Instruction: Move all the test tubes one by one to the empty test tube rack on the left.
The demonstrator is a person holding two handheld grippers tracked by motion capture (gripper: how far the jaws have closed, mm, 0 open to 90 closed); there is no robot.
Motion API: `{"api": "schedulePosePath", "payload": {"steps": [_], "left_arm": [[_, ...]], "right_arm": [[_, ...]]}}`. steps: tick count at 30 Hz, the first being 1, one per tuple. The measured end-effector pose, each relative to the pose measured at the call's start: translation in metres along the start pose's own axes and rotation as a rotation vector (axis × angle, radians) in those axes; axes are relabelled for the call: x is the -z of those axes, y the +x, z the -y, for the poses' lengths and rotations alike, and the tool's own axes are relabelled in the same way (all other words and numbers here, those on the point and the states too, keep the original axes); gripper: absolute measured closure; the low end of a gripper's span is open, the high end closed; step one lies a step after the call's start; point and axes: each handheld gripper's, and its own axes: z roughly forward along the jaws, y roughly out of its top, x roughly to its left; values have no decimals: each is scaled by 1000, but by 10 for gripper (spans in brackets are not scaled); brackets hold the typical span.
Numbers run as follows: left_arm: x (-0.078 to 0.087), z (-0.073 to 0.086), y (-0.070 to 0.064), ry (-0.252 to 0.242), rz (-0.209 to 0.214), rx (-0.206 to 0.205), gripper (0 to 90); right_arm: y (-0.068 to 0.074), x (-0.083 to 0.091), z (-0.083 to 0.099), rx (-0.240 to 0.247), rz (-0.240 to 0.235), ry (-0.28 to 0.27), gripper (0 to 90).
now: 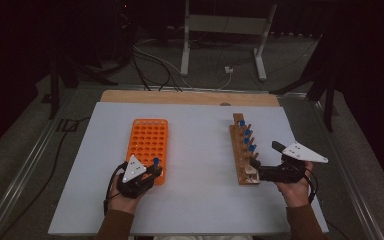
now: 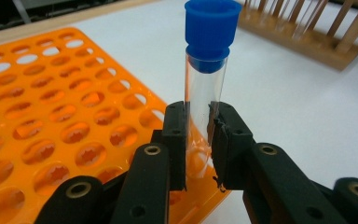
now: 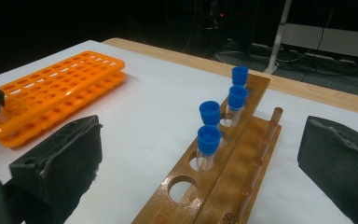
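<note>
White tabletop: left gripper clamps a clear, blue-capped plastic tube mid-body over the orange perforated rack; light, slippery, probably brittle. Right gripper gapes empty.

At frame centre, a clear tube with a blue cap; lower left, an orange rack; upper right, a brown wooden rack; white table.
</note>
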Motion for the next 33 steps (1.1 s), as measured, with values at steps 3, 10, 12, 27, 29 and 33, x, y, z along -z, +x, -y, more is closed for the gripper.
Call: {"api": "schedulePosePath", "payload": {"steps": [3, 10, 12, 27, 29, 33], "left_arm": [[-2, 1, 0, 10, 0, 0, 779], [-5, 3, -1, 42, -7, 0, 779], [-5, 4, -1, 40, -6, 1, 779], [7, 1, 4, -29, 4, 71, 548], [11, 1, 6, -49, 17, 91, 518], [18, -3, 9, -88, 19, 124, 383]], "right_arm": [[0, 0, 0, 1, -2, -1, 0], [0, 0, 1, 2, -4, 0, 0], [0, 0, 1, 3, -4, 1, 0], [0, -7, 5, -2, -10, 31, 0], [0, -9, 6, 2, -6, 40, 0], [1, -13, 8, 8, 9, 68, 0]]}}
